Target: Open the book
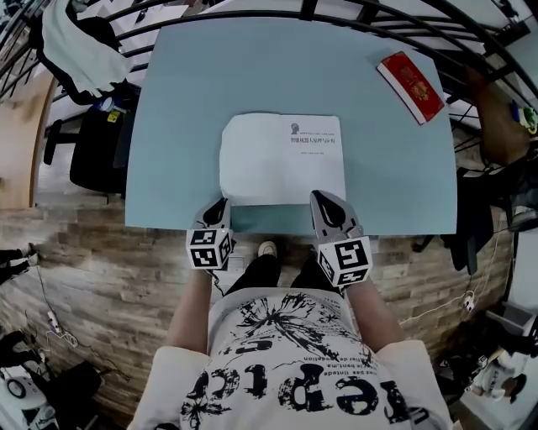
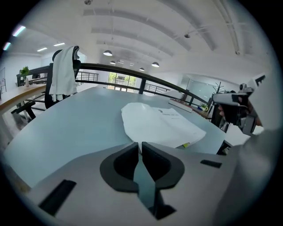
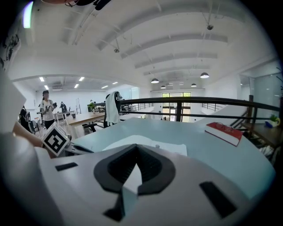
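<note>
A white, thin book (image 1: pixel 282 159) lies closed on the pale blue table (image 1: pixel 185 101), its cover showing a few lines of small print near the top. My left gripper (image 1: pixel 220 206) hovers at the book's near left corner, jaws shut with nothing between them. In the left gripper view the book (image 2: pixel 159 123) lies just beyond the left gripper (image 2: pixel 139 145). My right gripper (image 1: pixel 324 201) sits at the book's near right edge, also shut and empty. The right gripper view has the book (image 3: pixel 170 148) right ahead of the right gripper (image 3: pixel 135 148).
A red book (image 1: pixel 410 86) lies at the table's far right corner; it also shows in the right gripper view (image 3: pixel 223 131). A black chair draped with white cloth (image 1: pixel 80 50) stands at the far left. A dark railing (image 1: pixel 353 21) curves behind the table.
</note>
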Available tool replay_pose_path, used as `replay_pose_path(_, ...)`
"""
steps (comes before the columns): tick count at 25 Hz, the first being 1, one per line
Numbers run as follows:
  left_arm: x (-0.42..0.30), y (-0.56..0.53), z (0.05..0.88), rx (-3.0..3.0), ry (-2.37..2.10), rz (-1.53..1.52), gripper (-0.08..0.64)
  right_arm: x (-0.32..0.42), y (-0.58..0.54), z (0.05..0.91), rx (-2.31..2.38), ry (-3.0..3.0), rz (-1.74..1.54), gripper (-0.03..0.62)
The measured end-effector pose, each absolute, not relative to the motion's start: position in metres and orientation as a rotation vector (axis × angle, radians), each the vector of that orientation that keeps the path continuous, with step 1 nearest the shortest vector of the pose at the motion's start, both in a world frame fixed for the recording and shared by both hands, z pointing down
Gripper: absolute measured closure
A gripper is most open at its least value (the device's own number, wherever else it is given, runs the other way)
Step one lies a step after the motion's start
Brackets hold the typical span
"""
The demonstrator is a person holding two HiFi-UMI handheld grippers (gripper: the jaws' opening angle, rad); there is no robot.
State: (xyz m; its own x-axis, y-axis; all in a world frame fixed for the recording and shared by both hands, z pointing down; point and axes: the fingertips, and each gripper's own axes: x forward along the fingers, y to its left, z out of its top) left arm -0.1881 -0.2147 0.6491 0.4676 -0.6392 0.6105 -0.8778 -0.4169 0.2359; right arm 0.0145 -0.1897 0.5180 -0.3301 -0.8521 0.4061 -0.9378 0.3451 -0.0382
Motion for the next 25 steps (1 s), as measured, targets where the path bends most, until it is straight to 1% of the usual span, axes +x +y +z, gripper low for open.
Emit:
replay_pose_path(2, -0.188, -0.213, 0.652, 2.18, -1.251, 0.587, 0.515, 0.016, -0.188, 0.522, 1.596, -2.289, 0.396, 0.583)
replay_pose_path(3, -0.189, -0.212, 0.652, 2.175, -1.254, 0.583, 0.492, 0.017, -0.187, 0.523, 1.599, -2.287, 0.398, 0.583)
replay_pose_path(4, -0.19, -0.212, 0.651, 2.17, -1.262, 0.576, 0.441, 0.018, -0.186, 0.523, 1.601, -2.287, 0.398, 0.583)
replay_pose_path(5, -0.191, -0.213, 0.649, 2.166, -1.272, 0.564, 0.405, 0.018, -0.186, 0.522, 1.603, -2.288, 0.395, 0.583)
replay_pose_path(6, -0.192, -0.213, 0.645, 2.164, -1.283, 0.546, 0.4, 0.019, -0.186, 0.52, 1.606, -2.29, 0.389, 0.583)
replay_pose_path(10, -0.186, -0.221, 0.611, 2.213, -1.317, 0.464, 0.4, 0.024, -0.187, 0.507, 1.632, -2.309, 0.353, 0.583)
replay_pose_path(15, -0.157, -0.231, 0.546, 2.347, -1.318, 0.339, 0.408, 0.034, -0.187, 0.48, 1.649, -2.362, 0.287, 0.583)
replay_pose_path(19, -0.131, -0.234, 0.495, 2.45, -1.334, 0.245, 0.482, 0.051, -0.189, 0.456, 1.66, -2.398, 0.204, 0.583)
replay_pose_path(23, -0.102, -0.233, 0.466, 2.522, -1.327, 0.207, 0.523, 0.074, -0.193, 0.432, 1.688, -2.423, 0.142, 0.583)
replay_pose_path(25, -0.088, -0.234, 0.451, 2.563, -1.31, 0.184, 0.532, 0.085, -0.197, 0.42, 1.711, -2.427, 0.104, 0.583)
